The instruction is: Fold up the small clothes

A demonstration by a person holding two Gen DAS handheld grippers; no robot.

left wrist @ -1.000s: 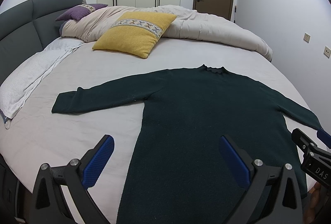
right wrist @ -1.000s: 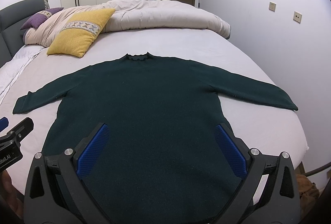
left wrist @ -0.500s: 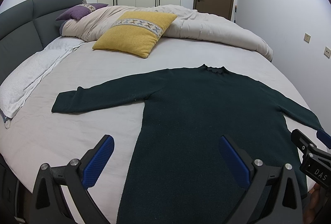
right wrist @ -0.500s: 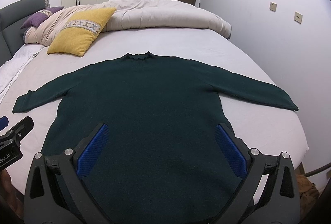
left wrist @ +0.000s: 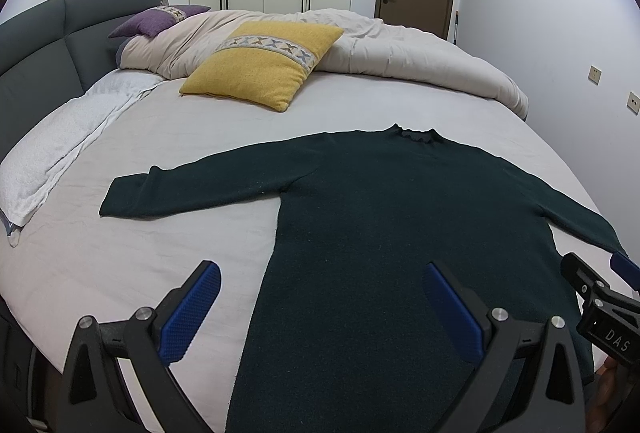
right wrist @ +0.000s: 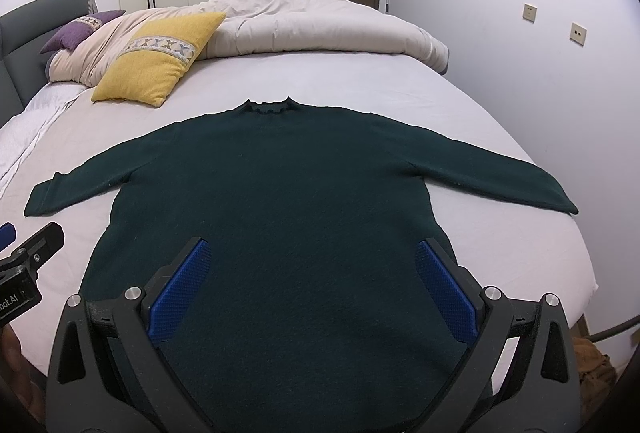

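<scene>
A dark green long-sleeved sweater [left wrist: 384, 217] lies flat on the bed, collar far, both sleeves spread out; it fills the middle of the right wrist view [right wrist: 296, 201]. My left gripper [left wrist: 320, 307] is open and empty, held above the sweater's lower left edge. My right gripper [right wrist: 316, 285] is open and empty, held above the sweater's lower body. Each gripper shows at the edge of the other's view: the right gripper [left wrist: 600, 293] and the left gripper [right wrist: 24, 265].
The bed sheet [left wrist: 132, 253] is pale grey. A yellow cushion [left wrist: 260, 63], a purple cushion [left wrist: 156, 19] and a bunched beige duvet [left wrist: 400, 53] lie at the far side. A white towel [left wrist: 60, 137] lies by the grey headboard [left wrist: 36, 41]. The wall [right wrist: 560, 93] stands close on the right.
</scene>
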